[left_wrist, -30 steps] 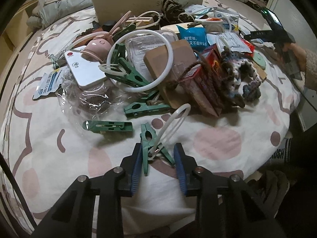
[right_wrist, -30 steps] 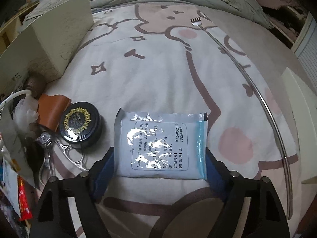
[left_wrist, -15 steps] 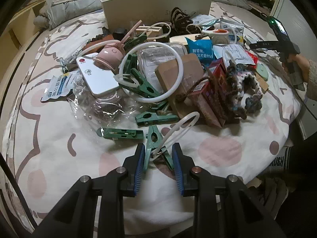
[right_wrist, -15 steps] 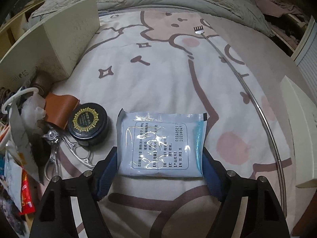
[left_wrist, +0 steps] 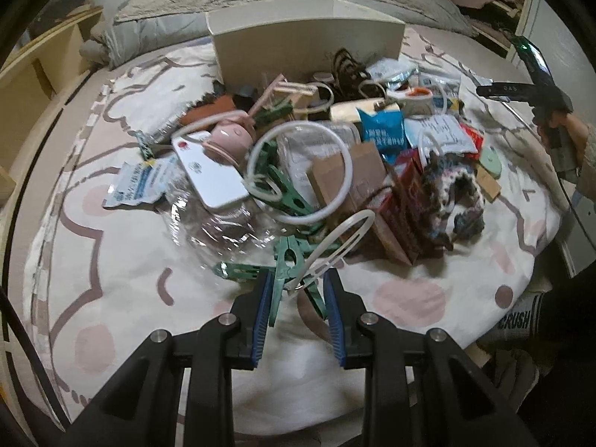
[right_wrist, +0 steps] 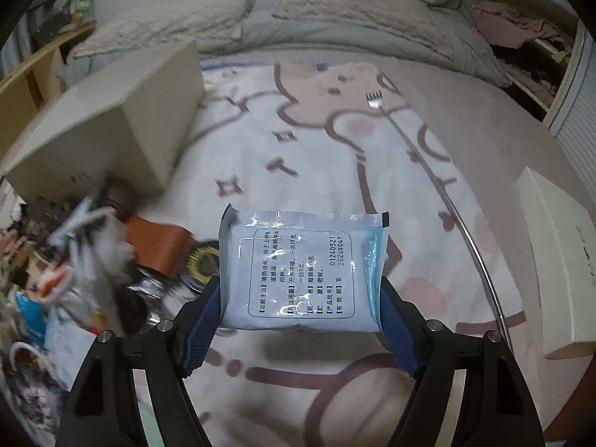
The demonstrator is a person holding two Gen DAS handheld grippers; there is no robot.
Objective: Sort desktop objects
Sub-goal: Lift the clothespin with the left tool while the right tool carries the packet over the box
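I read 01240521 on the pale blue sachet point(right_wrist: 303, 272) — above a block of Chinese print. "CRUSH" stands on a dark sleeve point(left_wrist: 516, 322); other packet lettering is too blurred for me.

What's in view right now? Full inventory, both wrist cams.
clothes peg: one, green, with white loop, clamped in left tongs
loose pegs: several, green, in the pile
ring: one, white, on the pile
sachet: one, pale blue, held in right tongs
card box: one, cream, behind the pile
pink gadget: one, on the pile
knitted piece: one, multicoloured, pile's right
back scratcher: one, metal, on the sheet
left tongs: black, blue pads
right tongs: black, blue pads
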